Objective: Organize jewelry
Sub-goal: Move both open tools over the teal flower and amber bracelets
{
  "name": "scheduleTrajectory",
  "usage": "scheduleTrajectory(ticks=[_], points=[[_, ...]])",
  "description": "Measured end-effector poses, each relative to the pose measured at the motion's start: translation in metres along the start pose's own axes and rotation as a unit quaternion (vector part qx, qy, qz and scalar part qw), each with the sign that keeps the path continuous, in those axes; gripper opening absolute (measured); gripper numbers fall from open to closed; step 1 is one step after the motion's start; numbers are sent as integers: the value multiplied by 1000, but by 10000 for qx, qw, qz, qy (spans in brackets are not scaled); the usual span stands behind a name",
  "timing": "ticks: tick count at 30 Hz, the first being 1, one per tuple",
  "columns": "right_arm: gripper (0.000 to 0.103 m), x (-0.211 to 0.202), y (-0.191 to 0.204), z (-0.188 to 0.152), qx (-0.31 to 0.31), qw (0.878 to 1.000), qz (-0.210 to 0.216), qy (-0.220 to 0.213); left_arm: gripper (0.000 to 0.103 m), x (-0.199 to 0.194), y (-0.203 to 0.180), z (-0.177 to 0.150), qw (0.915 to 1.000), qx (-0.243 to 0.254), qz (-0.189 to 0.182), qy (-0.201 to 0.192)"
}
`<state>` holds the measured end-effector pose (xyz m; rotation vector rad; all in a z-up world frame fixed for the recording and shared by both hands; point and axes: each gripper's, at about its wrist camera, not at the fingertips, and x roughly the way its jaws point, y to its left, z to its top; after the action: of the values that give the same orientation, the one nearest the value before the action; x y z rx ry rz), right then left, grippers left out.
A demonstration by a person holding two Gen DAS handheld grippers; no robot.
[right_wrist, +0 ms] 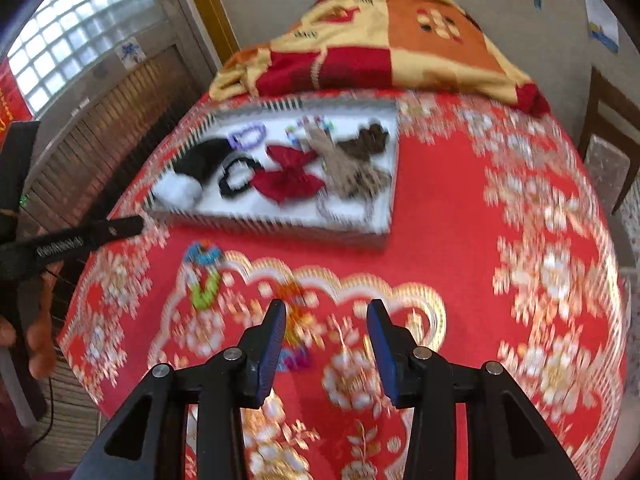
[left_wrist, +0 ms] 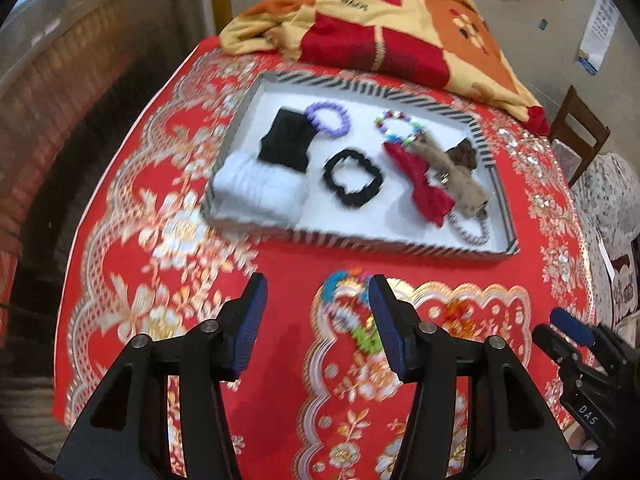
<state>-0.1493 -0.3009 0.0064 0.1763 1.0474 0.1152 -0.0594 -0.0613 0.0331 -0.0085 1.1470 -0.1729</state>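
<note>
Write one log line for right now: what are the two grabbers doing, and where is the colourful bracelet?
left gripper: jaws open, empty | right gripper: jaws open, empty | colourful bracelet: on tablecloth, outside tray | tray: holds hair ties, bows

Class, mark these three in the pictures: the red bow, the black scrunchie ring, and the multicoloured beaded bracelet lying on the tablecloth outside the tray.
Red bow (left_wrist: 424,192), left wrist view, on its knotted centre.
Black scrunchie ring (left_wrist: 332,170), left wrist view, on its left band.
Beaded bracelet (right_wrist: 204,290), right wrist view, on its green lower beads.
</note>
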Motion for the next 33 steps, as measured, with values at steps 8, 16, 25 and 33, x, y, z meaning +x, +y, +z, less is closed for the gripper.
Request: scheduleTrajectory(ticks=[8,16,25,33], points=[[40,21,3,-13,9,9995,206,225,53,21,19,-20,9989,-301,81,360],[40,53,23,1,-175,9984,306,434,53,38,26,-27,9974,-365,97,615],[40,78,27,5,-295,9974,81,647,53,49,20,-24,9974,-246,145,665],[40,78,21,5,-324,9973,-120,653,53,58,17,-17,9972,-172,169,712]])
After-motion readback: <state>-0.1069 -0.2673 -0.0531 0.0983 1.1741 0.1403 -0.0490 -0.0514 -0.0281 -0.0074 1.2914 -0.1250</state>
